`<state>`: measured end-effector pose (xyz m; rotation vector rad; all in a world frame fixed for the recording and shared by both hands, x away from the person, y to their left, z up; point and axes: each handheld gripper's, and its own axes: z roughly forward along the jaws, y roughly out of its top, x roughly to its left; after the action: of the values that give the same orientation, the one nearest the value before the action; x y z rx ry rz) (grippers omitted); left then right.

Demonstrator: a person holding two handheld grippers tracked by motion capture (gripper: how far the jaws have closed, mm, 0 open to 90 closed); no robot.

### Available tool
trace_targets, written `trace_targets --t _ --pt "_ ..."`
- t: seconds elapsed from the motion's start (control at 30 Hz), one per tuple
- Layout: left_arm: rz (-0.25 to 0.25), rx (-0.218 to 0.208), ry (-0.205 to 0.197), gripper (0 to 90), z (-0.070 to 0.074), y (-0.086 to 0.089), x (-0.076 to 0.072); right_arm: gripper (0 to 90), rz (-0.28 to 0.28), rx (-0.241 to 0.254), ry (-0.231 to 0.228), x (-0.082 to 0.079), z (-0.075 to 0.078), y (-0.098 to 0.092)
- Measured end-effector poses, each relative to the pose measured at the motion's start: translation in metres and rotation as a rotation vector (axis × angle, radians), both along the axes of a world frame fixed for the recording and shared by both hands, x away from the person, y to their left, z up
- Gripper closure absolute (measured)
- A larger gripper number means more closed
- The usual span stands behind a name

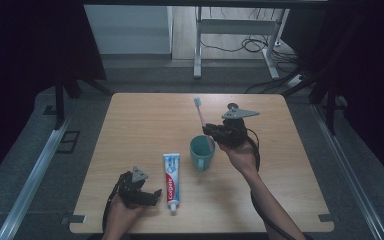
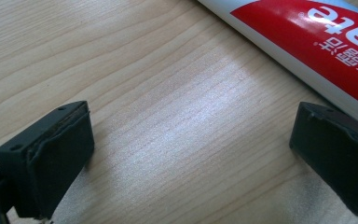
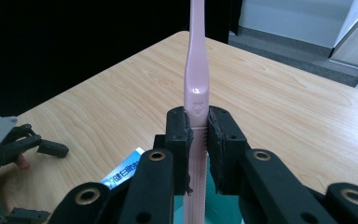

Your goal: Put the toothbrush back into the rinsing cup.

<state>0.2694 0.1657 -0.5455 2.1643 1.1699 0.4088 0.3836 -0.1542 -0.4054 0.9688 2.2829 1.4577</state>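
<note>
A pink toothbrush (image 1: 200, 118) stands nearly upright with its lower end over the teal mug (image 1: 202, 152) in the middle of the table. My right gripper (image 1: 210, 130) is shut on its handle just above the mug's rim. In the right gripper view both pads press the pink toothbrush handle (image 3: 196, 93), and the teal mug (image 3: 223, 210) shows below. A red, white and blue toothpaste tube (image 1: 171, 183) lies flat left of the mug. My left gripper (image 1: 155, 196) rests open on the wood right beside it. The left gripper view shows bare wood between its jaws and the toothpaste tube (image 2: 317, 42) just beyond.
The wooden table (image 1: 145, 120) has bare wood at the back and on the left. Dark curtains flank it, and white desk legs (image 1: 198, 45) with cables stand on the floor beyond its far edge.
</note>
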Motion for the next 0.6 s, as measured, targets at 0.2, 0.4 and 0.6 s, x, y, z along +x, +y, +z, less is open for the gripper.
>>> trace_targets --t 0.2,0.4,0.6 --pt "0.001 -0.002 -0.001 0.0 0.0 0.0 0.0 78.4 -0.002 -0.012 0.008 0.003 -0.01 0.002" --pt "-0.002 0.002 0.001 0.0 0.0 0.0 0.0 78.3 -0.001 -0.025 0.023 0.004 -0.022 0.003" --pt "-0.003 0.002 0.001 0.0 0.0 0.0 0.0 78.3 -0.004 -0.032 0.041 0.005 -0.034 0.004"
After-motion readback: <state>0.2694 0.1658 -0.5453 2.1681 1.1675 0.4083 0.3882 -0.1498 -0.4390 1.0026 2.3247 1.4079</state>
